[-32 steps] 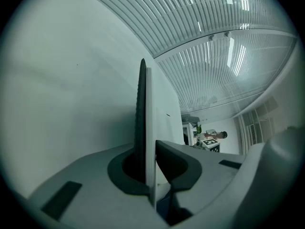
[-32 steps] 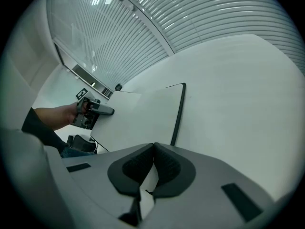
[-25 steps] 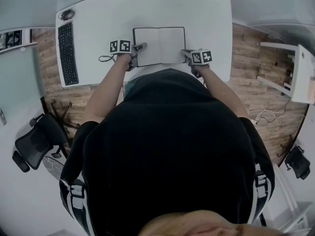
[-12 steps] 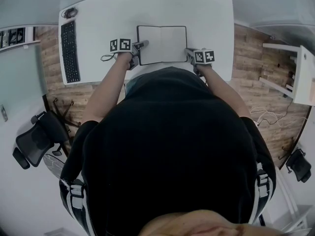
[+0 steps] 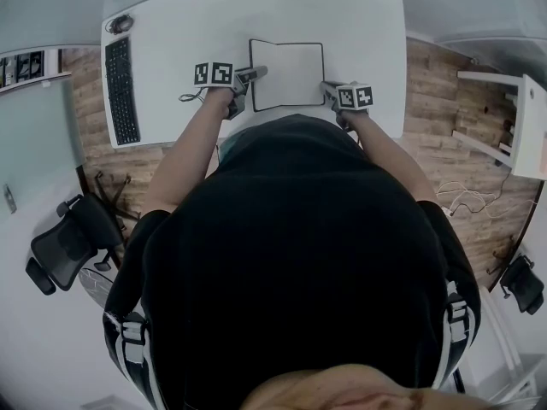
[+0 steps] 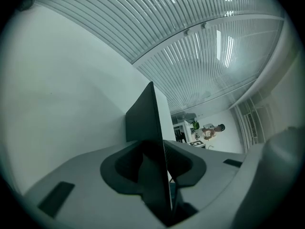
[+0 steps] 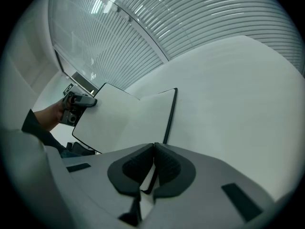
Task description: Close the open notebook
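Notebook (image 5: 288, 75) lies open on the white desk (image 5: 359, 32), straight ahead of the person. Its right leaf is flat and its left cover (image 6: 143, 118) is raised, nearly upright.

Left gripper (image 5: 255, 73): at the left cover's edge. The jaws have just been opening. The cover stands edge-on between the pads (image 6: 186, 163), which sit apart from it with no grip.

Right gripper (image 5: 326, 88): jaws together with nothing between them (image 7: 153, 149). The tips sit at the notebook's right edge (image 7: 169, 118), near its closest corner.

Keyboard (image 5: 120, 92) and mouse (image 5: 118, 24) lie at the desk's left end, well apart from the notebook.
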Available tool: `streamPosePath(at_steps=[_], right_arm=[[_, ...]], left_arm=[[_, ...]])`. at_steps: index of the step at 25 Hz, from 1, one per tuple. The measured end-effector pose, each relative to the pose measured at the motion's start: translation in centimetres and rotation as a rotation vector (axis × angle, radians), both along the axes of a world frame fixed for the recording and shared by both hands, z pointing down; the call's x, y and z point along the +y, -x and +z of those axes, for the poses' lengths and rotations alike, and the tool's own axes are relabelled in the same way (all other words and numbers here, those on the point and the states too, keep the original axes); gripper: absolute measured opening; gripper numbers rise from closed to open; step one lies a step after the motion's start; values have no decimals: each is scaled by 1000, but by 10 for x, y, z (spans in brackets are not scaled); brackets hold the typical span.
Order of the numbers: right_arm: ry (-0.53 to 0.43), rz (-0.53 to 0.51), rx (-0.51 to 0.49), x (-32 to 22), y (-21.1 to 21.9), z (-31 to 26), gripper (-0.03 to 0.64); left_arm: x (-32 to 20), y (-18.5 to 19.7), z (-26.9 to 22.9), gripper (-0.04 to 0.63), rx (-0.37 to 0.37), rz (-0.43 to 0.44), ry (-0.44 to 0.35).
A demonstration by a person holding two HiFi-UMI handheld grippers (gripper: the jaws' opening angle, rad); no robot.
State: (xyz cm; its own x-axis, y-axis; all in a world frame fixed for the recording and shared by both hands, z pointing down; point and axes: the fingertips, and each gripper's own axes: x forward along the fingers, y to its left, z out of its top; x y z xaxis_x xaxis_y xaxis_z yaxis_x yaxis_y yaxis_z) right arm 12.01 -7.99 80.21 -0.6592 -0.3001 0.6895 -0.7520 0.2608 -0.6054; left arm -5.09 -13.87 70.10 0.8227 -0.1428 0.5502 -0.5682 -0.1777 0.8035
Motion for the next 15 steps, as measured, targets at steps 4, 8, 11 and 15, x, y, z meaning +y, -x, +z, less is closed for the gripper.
streamPosePath(at_steps=[4,8,11,15], right_arm=[[8,22,-18,0,0,1,37],[9,24,-23,1,0,0,35],[11,25,-30,2,1,-1,35],[2,16,-18,2,1,-4,37]], left_arm=[[-5,-15,-13,155,22,16,-21],[-3,-36,-25,168,53,48,-45],[1,-53,-31,191,75,88,-75],[13,-78,-36,202,124,156,-89]])
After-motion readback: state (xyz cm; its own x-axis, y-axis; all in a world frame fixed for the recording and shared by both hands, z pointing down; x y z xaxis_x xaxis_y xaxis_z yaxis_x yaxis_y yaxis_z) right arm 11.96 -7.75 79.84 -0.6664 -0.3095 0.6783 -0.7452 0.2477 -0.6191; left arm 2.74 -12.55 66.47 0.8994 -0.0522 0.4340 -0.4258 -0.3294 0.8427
